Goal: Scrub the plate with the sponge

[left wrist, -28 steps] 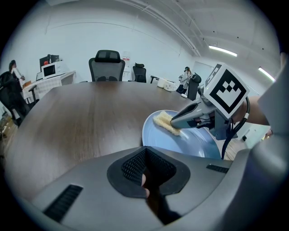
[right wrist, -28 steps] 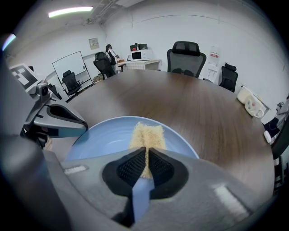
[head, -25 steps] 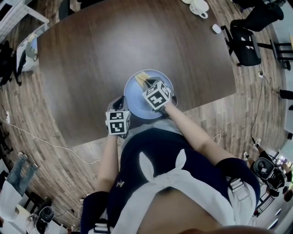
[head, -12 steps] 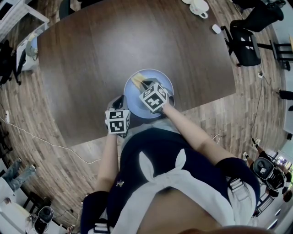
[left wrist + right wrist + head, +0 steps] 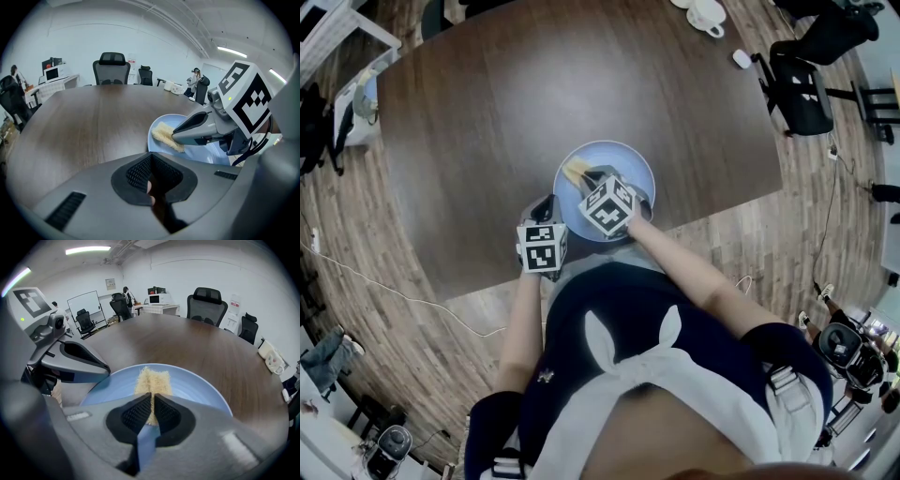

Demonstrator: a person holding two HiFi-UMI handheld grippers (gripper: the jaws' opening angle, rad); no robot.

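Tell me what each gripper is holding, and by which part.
Right gripper: the sponge, pinched at its near end over the plate. Left gripper: jaws together by the plate's rim; a hold on it cannot be told.

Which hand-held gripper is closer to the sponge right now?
Right. The right hand-held gripper is clamped on the sponge over the plate; the left hand-held gripper sits beside the plate's left rim.

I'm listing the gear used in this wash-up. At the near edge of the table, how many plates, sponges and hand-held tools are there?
plate: 1
sponge: 1
tool: 2 (left tool, right tool)
Total: 4
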